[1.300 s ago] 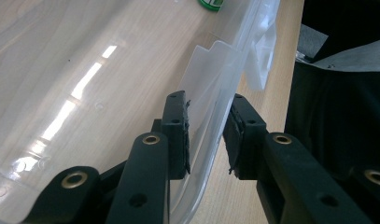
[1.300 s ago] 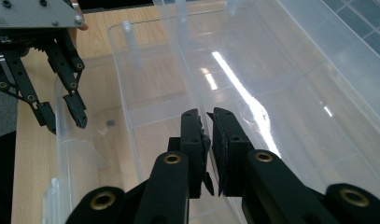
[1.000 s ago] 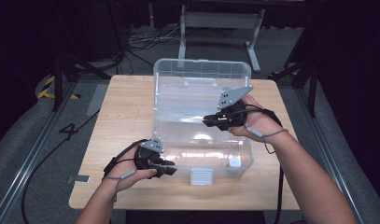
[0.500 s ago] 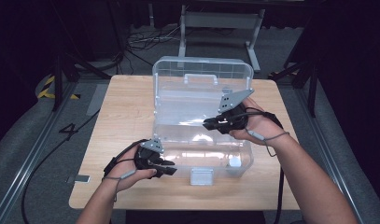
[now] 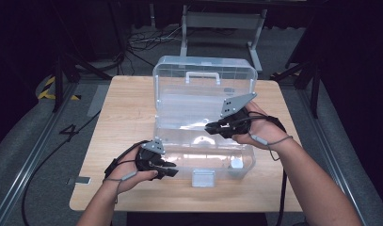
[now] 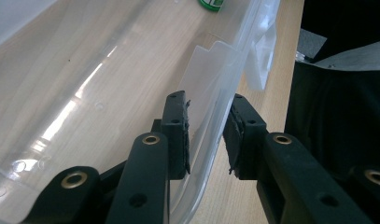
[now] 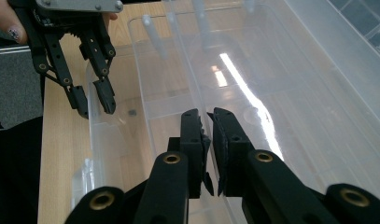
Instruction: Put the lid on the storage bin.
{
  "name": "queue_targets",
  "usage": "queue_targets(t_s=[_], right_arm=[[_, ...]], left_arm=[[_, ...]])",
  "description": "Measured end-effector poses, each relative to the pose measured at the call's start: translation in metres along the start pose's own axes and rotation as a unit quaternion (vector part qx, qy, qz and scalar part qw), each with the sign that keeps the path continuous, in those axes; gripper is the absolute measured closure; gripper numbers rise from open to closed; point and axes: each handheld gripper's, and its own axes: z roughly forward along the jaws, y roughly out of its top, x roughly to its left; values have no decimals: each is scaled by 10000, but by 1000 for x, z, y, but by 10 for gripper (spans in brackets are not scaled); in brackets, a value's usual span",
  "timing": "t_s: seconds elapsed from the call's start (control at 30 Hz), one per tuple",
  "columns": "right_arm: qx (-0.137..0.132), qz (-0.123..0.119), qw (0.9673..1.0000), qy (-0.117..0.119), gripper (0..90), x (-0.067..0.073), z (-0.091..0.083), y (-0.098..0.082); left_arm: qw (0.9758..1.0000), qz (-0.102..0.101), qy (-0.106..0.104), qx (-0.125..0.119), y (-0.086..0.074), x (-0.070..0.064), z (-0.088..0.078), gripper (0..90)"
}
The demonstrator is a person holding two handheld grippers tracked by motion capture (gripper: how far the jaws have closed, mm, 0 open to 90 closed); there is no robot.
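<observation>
A clear plastic box (image 5: 217, 165) stands on the wooden table (image 5: 123, 117) with its lid (image 5: 179, 70) raised at the back. My left gripper (image 5: 172, 172) is at the box's front left, and its jaws straddle the front wall (image 6: 211, 116) with the pads against it. My right gripper (image 5: 209, 128) reaches in from the right. It is shut on the thin edge of a clear insert tray (image 7: 178, 70), which sits tilted inside the box. In the right gripper view the left gripper (image 7: 95, 109) shows at the top left on the box rim.
A small green and white object (image 6: 211, 3) lies in the box's front right corner (image 5: 236, 164). A latch (image 5: 203, 178) hangs at the box's front. The lid carries a handle (image 5: 203, 75). Cables and stand legs lie on the floor beyond the table.
</observation>
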Motion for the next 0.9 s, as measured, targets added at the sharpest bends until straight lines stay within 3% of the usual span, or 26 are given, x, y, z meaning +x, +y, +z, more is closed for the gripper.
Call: queue_targets(t_s=[0.9], right_arm=[[0,56,9998,184,833,7,0,-5]], left_arm=[[10000,-16,-12,-19,0,0,0,717]])
